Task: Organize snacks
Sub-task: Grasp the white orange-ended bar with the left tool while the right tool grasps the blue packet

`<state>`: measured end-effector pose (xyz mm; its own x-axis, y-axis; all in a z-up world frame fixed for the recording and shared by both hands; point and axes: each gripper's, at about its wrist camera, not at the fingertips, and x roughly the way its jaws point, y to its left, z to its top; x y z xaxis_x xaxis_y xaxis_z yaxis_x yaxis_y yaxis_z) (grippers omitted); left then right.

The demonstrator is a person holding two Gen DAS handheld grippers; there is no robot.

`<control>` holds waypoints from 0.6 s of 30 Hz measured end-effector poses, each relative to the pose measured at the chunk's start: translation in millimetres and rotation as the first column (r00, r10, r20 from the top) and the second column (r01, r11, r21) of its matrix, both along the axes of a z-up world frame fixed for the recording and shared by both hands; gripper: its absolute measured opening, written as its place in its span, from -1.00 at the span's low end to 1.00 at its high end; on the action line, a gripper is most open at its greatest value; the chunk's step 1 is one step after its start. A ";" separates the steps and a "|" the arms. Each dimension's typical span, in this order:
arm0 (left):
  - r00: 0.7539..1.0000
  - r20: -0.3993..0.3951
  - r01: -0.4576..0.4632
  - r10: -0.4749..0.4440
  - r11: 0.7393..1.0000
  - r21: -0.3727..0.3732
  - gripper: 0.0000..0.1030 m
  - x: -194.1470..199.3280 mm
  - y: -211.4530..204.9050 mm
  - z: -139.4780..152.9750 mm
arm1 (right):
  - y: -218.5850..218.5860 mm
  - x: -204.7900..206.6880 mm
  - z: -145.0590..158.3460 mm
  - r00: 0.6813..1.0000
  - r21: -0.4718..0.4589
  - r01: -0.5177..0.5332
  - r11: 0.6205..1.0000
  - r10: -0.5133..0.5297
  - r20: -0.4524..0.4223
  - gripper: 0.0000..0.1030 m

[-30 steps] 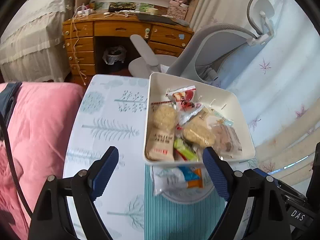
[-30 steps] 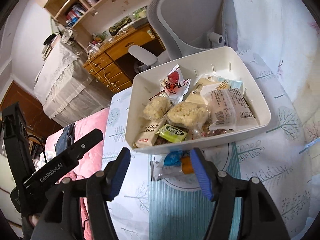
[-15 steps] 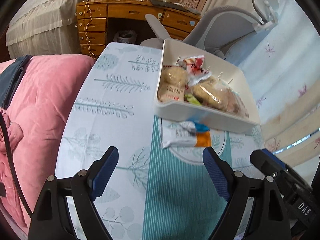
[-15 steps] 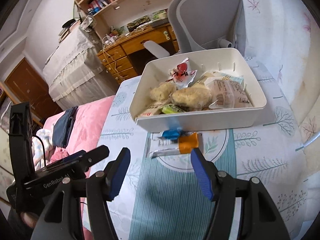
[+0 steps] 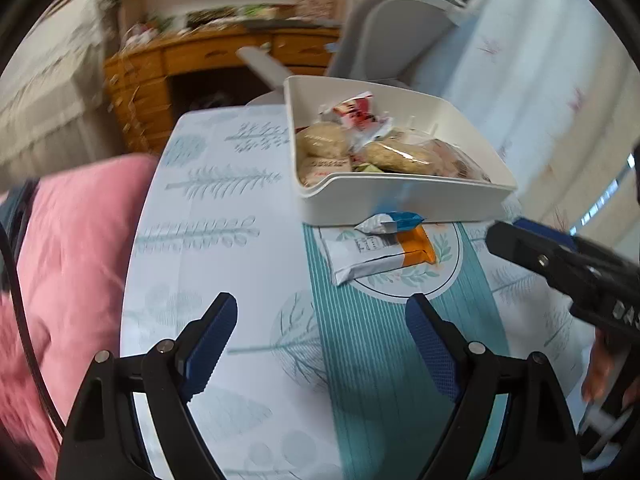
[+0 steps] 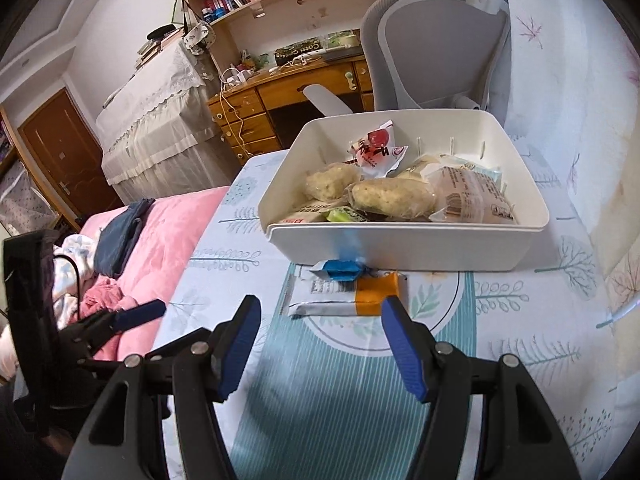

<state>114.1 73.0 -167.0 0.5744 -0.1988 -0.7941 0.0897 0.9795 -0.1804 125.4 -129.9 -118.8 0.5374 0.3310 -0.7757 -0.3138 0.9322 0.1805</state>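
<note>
Right at the foot of the white bin (image 6: 404,248), two loose snacks lie on the tablecloth (image 6: 360,400): a small blue-and-white packet (image 6: 340,269) touching the bin's near wall, and just in front of it a longer white-and-orange wrapper (image 6: 348,300) resting on the cloth's round printed motif. Inside the bin sit several wrapped snacks, among them a red-and-white packet (image 6: 374,152), two pale puffed cakes (image 6: 394,198), a green packet and a clear-wrapped bar at the right side. Behind the bin stand a grey office chair (image 6: 436,56) and a wooden desk (image 6: 256,108) with shelves above; a pink blanket (image 6: 156,236) lies off the table's left edge. Nothing lies between the tools and the loose wrappers. The right gripper (image 6: 320,344) hangs over the striped teal band, spread wide and empty, with the orange wrapper just ahead between its blue fingertips. The left gripper (image 5: 322,344) is likewise spread and empty, further back, the wrappers ahead and slightly right of it.
</note>
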 end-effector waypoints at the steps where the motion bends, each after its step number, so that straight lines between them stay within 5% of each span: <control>1: 0.999 0.014 0.030 -0.031 0.999 0.009 0.66 2.5 -0.1 -1.2 | 1.3 1.8 -2.5 1.000 -0.009 -0.001 1.000 0.001 0.009 0.23; 9: 0.954 0.057 0.290 -0.294 0.955 0.056 0.65 28.4 -1.8 -17.9 | 18.7 16.0 -28.3 0.997 -0.073 0.038 0.997 -0.033 0.068 0.22; 18: 0.824 0.058 0.560 -0.563 0.826 0.060 0.40 61.9 -8.7 -46.7 | 45.1 26.3 -58.3 0.990 -0.154 0.105 0.983 -0.088 0.113 0.22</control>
